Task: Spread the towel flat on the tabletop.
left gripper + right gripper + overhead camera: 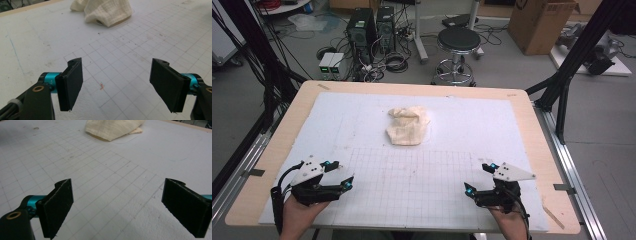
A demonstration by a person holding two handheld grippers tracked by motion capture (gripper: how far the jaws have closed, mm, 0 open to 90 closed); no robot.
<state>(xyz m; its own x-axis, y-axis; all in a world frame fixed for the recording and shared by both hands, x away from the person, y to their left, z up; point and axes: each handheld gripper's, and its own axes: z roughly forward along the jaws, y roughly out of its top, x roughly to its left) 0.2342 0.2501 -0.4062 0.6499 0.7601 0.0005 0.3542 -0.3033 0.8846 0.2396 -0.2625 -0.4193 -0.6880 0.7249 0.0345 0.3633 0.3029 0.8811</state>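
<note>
A crumpled cream cloth (408,125) lies on the white gridded mat (412,185), past the middle of the table. My left gripper (339,175) rests near the front left of the mat, jaws wide apart with nothing between them. My right gripper (480,177) rests near the front right, also open and empty. Both point toward the cloth from well short of it. The left gripper view has the cloth (105,11) at the top, beyond the open left gripper (117,85). Past the spread jaws of the right gripper (117,207), the cloth (112,128) lies at the top of its view.
The mat lies on a wooden table (282,130) with bare wood along its edges. Beyond the table stand a black stool (458,42), computer towers (362,30), cables and a cardboard box (539,22) on the floor. Black frame struts (569,65) rise at the right.
</note>
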